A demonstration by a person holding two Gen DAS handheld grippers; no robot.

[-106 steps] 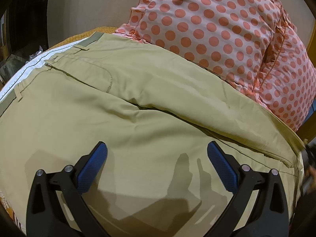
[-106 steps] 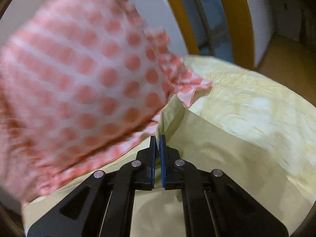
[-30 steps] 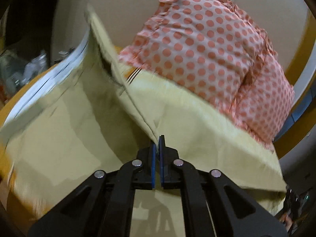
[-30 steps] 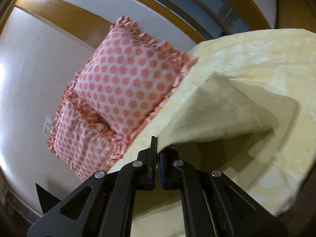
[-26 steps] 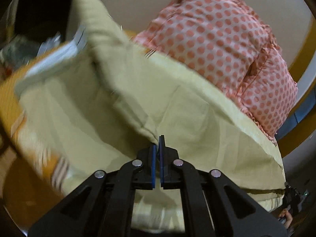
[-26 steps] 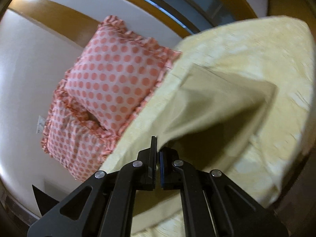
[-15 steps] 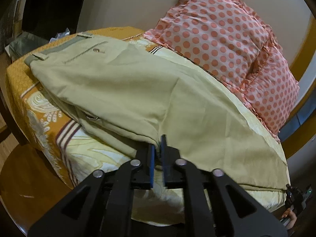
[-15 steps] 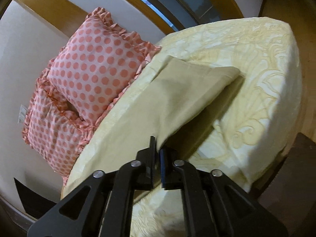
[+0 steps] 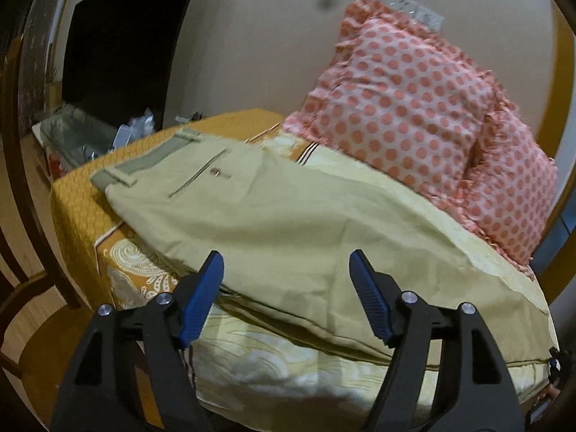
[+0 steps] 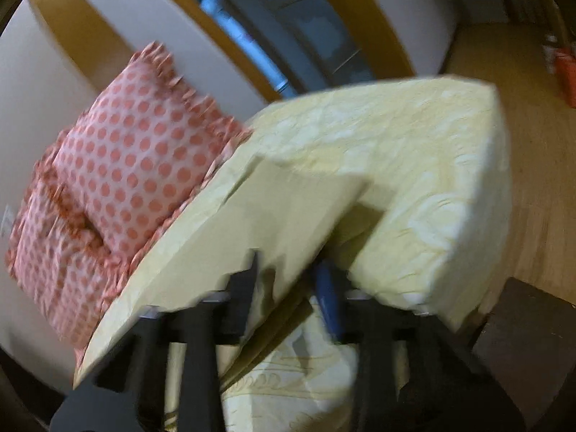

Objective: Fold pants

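While pants (image 9: 273, 223) lie doubled on bed (image 9: 72, 194), both tongs gape.

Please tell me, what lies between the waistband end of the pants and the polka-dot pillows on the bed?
In the left wrist view, only bedcover lies between the pants waistband and the pillows: orange patterned cloth, then a striped border and pale yellow cloth. Nothing else rests there.
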